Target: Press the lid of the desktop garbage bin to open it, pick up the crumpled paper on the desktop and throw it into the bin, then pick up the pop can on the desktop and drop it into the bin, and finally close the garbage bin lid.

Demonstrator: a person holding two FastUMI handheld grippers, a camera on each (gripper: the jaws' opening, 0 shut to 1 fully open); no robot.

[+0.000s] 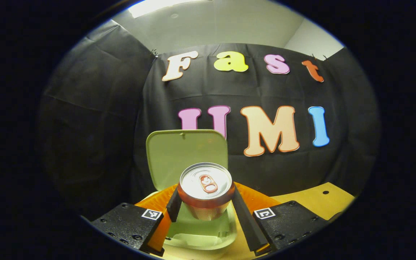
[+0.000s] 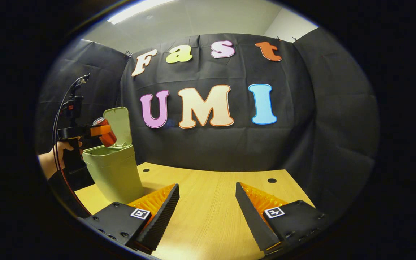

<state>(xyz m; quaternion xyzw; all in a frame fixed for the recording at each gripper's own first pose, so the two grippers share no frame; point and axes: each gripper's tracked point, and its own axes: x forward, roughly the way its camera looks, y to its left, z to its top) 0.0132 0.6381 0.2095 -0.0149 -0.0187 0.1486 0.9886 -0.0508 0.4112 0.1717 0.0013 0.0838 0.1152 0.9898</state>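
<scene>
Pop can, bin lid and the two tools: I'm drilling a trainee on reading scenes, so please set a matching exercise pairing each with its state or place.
Things:
1. pop can
2. bin lid
3. left tool
4. right tool

States:
A. open above the wooden table, holding nothing
B. standing up, open
C. held over the bin opening
D. shut on the can

Pairs: 1-C, 2-B, 3-D, 4-A

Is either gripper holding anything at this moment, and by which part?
The left gripper grips the pop can by its sides just below the top rim, above the open bin. The right gripper is open, holding nothing.
</scene>
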